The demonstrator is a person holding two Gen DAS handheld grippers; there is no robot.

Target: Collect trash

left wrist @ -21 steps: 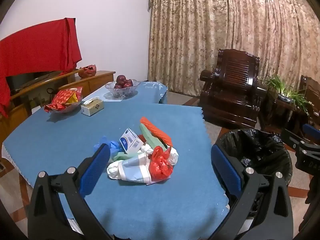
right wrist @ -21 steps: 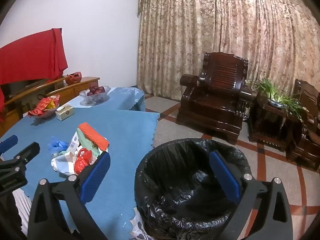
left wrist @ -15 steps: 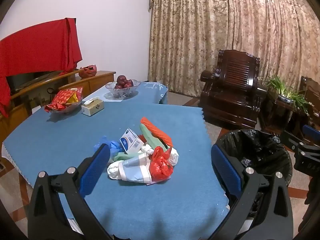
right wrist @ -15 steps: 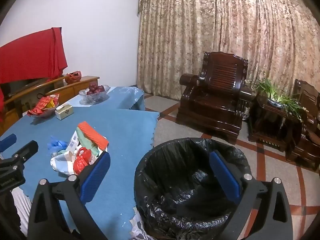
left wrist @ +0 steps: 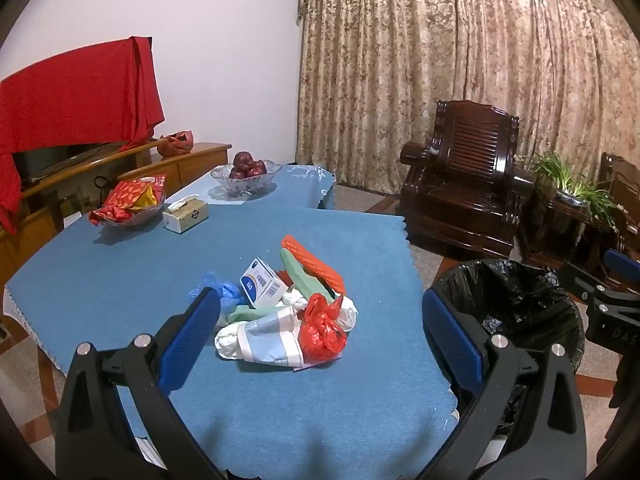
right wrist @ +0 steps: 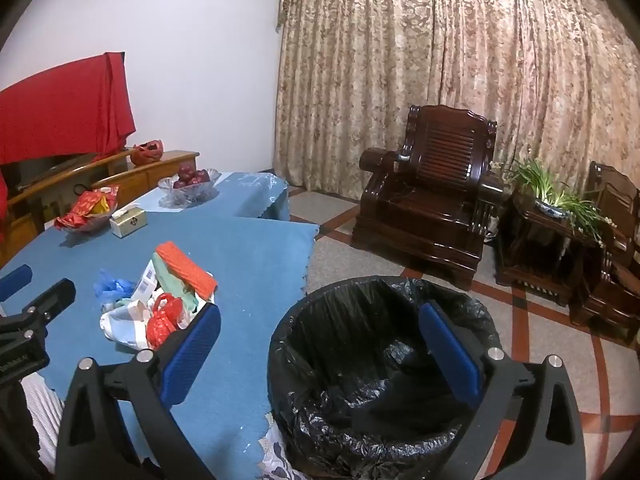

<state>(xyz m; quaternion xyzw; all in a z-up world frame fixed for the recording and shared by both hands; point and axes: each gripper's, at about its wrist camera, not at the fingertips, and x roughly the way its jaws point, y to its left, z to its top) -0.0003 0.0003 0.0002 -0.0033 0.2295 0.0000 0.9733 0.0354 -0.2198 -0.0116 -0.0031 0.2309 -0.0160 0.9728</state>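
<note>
A heap of trash lies on the blue tablecloth: a red knotted bag, a crumpled paper cup, a small white-and-blue box, an orange mesh sleeve, a green wrapper and blue plastic. The same heap shows at the left of the right wrist view. My left gripper hangs open just short of the heap, nothing between its pads. My right gripper is open over a bin lined with a black bag, which stands on the floor by the table's right edge.
At the table's far end stand a glass bowl of red fruit, a dish of red snack packets and a tissue box. A dark wooden armchair, a side table with a plant and curtains fill the right.
Both grippers have drifted very slightly; the views are almost the same. Nothing was taken hold of or let go.
</note>
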